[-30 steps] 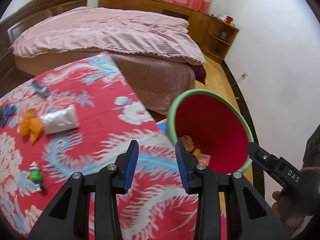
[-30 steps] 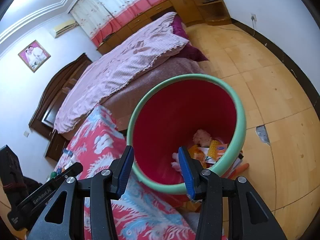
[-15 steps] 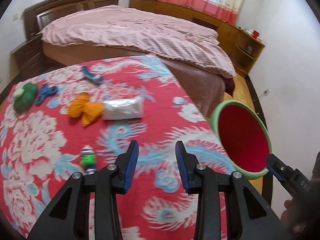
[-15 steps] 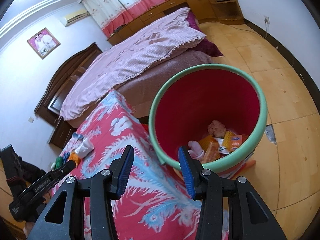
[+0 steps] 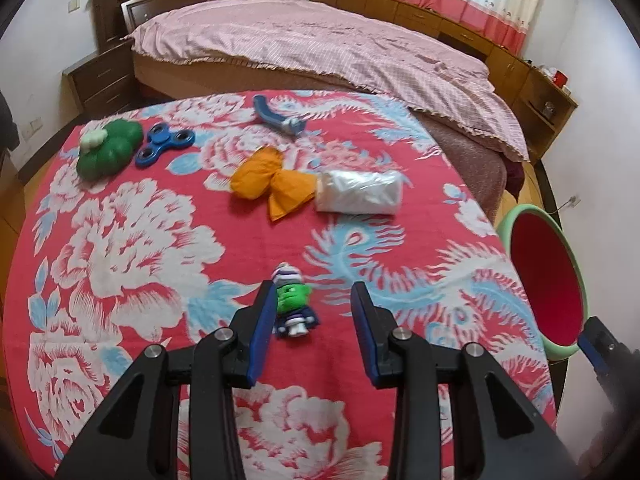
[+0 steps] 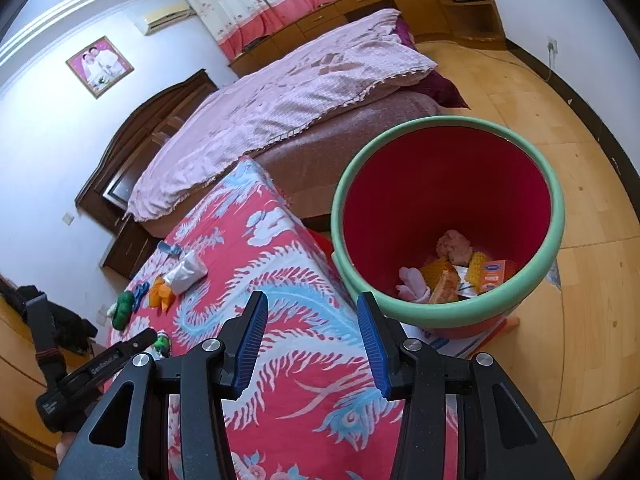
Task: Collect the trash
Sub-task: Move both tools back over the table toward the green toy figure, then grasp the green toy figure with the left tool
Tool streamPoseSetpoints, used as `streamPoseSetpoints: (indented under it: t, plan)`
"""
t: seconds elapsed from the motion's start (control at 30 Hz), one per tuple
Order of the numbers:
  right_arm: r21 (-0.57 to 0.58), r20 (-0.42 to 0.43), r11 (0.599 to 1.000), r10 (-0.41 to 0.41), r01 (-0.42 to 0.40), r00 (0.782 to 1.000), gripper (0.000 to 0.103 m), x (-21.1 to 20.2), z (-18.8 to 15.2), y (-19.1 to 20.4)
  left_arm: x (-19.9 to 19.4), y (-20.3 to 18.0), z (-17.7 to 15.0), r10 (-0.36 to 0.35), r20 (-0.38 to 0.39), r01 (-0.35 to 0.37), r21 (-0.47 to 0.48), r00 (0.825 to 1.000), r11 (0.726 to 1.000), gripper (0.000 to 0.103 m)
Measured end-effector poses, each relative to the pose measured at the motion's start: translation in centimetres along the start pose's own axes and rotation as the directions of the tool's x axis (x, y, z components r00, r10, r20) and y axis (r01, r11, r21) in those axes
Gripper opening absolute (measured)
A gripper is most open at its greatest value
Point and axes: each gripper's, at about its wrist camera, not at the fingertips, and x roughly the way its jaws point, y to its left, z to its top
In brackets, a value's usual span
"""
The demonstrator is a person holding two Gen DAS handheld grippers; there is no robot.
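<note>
On the red flowered table (image 5: 132, 248) lie an orange crumpled wrapper (image 5: 272, 182), a clear plastic bag (image 5: 360, 192) touching it, a small green toy figure (image 5: 294, 304), a blue fidget spinner (image 5: 164, 146), a green plush (image 5: 106, 148) and a blue curved piece (image 5: 276, 118). My left gripper (image 5: 314, 312) hangs open above the table, and the toy figure shows just inside its left finger. My right gripper (image 6: 314, 338) is open and empty over the table's edge, beside the red bin with a green rim (image 6: 448, 312). That bin (image 5: 560, 240) holds several wrappers (image 6: 444, 276).
A bed with a pink cover (image 5: 320, 44) stands behind the table, with a dark nightstand (image 5: 102, 80) to its left. Wooden cabinets (image 5: 460, 28) line the far wall. Wooden floor (image 6: 560, 120) spreads around the bin. My left gripper (image 6: 92, 368) shows at the lower left of the right wrist view.
My left gripper has swung left, away from the bin and over the table, so the scattered items have come into full view. The right gripper has drifted slightly; the bin now sits further right.
</note>
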Motion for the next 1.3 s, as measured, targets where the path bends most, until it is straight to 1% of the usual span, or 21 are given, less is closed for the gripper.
streamPoseSetpoints:
  t: [0.4, 0.43, 0.57, 0.6, 0.77, 0.97, 1.13, 1.23, 1.3]
  plan:
    - [-0.021, -0.024, 1.000, -0.008, 0.007, 1.000, 0.048, 0.7, -0.6, 1.0, 1.6, 0.9, -0.5, 0.003, -0.024, -0.003, -0.004, 1.000, 1.000, 0.038]
    - [-0.020, -0.027, 1.000, -0.008, 0.007, 1.000, 0.048, 0.8, -0.6, 1.0, 1.6, 0.9, -0.6, 0.000, -0.023, 0.000, -0.003, 1.000, 1.000, 0.037]
    - [-0.024, -0.034, 1.000, -0.011, 0.010, 0.999, 0.048, 1.0, -0.7, 1.2, 1.9, 1.0, -0.7, -0.011, -0.028, 0.011, -0.001, 1.000, 1.000, 0.029]
    - [-0.025, -0.035, 1.000, -0.012, 0.011, 0.999, 0.048, 1.1, -0.7, 1.3, 2.0, 1.0, -0.7, -0.017, -0.027, 0.017, -0.001, 0.999, 1.000, 0.029]
    - [-0.031, -0.043, 0.999, -0.016, 0.015, 0.999, 0.048, 1.4, -0.8, 1.6, 1.9, 0.7, -0.9, -0.023, -0.015, 0.024, 0.019, 1.000, 1.000, 0.029]
    - [-0.041, -0.053, 0.999, -0.018, 0.016, 0.998, 0.048, 1.7, -0.8, 2.1, 1.7, 1.3, -0.8, -0.053, -0.014, 0.053, -0.001, 0.999, 0.999, 0.028]
    - [-0.064, -0.059, 0.998, -0.020, 0.016, 0.998, 0.048, 2.1, -0.8, 3.1, 0.7, 2.0, -0.2, -0.063, 0.020, 0.064, -0.013, 0.998, 0.998, 0.027]
    - [-0.079, -0.067, 0.997, -0.016, 0.011, 0.998, 0.048, 2.5, -0.9, 3.8, 0.3, 2.5, 0.4, -0.064, 0.038, 0.064, -0.017, 0.997, 0.998, 0.019]
    - [-0.095, -0.074, 0.995, -0.011, 0.004, 0.997, 0.048, 2.8, -0.9, 4.4, 0.3, 3.0, 0.8, -0.063, 0.042, 0.064, -0.023, 0.997, 0.998, 0.019]
